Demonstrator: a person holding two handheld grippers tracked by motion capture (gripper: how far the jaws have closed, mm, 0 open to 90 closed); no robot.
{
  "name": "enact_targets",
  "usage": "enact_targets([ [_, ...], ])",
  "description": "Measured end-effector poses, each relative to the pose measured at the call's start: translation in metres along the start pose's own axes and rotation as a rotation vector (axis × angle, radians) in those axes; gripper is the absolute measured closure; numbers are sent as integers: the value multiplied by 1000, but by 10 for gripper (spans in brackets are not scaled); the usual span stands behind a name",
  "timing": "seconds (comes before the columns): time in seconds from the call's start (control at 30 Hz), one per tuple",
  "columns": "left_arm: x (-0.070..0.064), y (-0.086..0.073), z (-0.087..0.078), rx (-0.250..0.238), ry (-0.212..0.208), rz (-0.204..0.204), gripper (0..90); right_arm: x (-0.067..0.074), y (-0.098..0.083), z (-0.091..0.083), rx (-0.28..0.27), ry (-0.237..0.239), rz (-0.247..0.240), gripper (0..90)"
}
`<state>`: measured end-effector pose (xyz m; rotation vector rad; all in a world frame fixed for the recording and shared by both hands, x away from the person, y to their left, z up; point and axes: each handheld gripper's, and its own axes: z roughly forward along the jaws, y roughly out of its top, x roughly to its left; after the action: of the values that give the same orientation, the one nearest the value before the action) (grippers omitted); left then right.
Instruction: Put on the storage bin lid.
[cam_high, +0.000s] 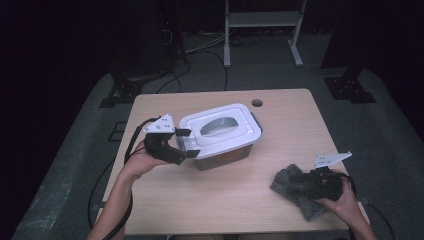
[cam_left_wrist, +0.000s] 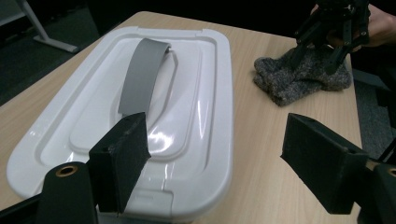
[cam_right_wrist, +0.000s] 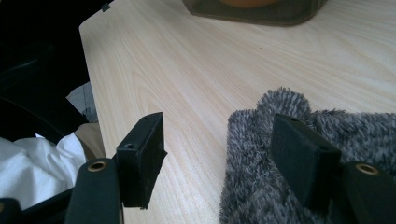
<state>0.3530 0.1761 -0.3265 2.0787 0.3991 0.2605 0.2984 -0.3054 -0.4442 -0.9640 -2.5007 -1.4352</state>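
Note:
A white-lidded plastic box (cam_high: 220, 129) with a grey handle (cam_left_wrist: 140, 74) stands at the middle of the wooden table (cam_high: 290, 125). My left gripper (cam_high: 186, 143) sits at the box's left end, its jaws open astride the near corner of the lid (cam_left_wrist: 187, 70) with nothing pinched. A fuzzy grey cloth (cam_high: 286, 183) lies at the table's front right. My right gripper (cam_high: 296, 183) hovers low over it, open. One jaw stands over the cloth (cam_right_wrist: 252, 140) and the other over bare wood, with the cloth's edge between them. The box's base (cam_right_wrist: 252, 11) shows farther off.
A round cable hole (cam_high: 257, 103) sits near the table's far edge. On the dark floor beyond stand a white metal frame (cam_high: 262, 20) and black stands (cam_high: 125, 85). The table's front edge (cam_right_wrist: 93, 107) runs close to my right gripper.

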Motion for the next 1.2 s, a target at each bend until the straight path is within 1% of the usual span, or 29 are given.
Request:
enact_targets([
  [0.1,-1,-5,-3,2,9,-3,206,0,0,0,1,-1,0,342],
  [0.2,-1,-13,-8,-5,13,-29,193,-1,0,1,4,-1,0,341],
  [0.23,-2,-15,-9,-5,10,-30,190,0,0,1,5,-1,2,341],
  [0.37,-4,-23,-13,-4,22,-33,181,0,0,1,6,-1,4,340],
  [0.47,-5,-26,-14,-7,25,-36,176,0,0,1,7,-2,4,338],
  [0.5,-5,-29,-14,-3,35,-31,176,0,0,1,7,-1,4,338],
  [0.53,-5,-29,-14,-3,35,-31,174,0,0,1,7,-1,4,338],
  [0.6,-7,-35,-14,-1,33,-42,169,-1,-1,1,6,-3,3,337],
  [0.67,-7,-37,-14,0,31,-44,167,-1,-1,1,4,-4,4,337],
  [0.77,-8,-46,-14,-1,32,-58,164,-1,-1,1,6,-5,3,336],
  [0.87,-9,-53,-14,3,33,-60,159,-1,-1,1,6,-5,4,336],
  [0.9,-9,-53,-14,3,33,-60,158,-1,-1,1,5,-6,4,336],
  [0.97,-9,-61,-15,3,36,-75,153,-1,-1,1,5,-6,2,336],
  [1.03,-9,-66,-16,5,36,-83,152,-1,-1,1,9,-4,6,336],
  [1.17,-11,-75,-16,-1,34,-100,144,-1,-1,2,12,-4,7,336],
  [1.2,-11,-75,-16,-1,34,-100,138,-1,-1,2,12,-4,7,336],
])
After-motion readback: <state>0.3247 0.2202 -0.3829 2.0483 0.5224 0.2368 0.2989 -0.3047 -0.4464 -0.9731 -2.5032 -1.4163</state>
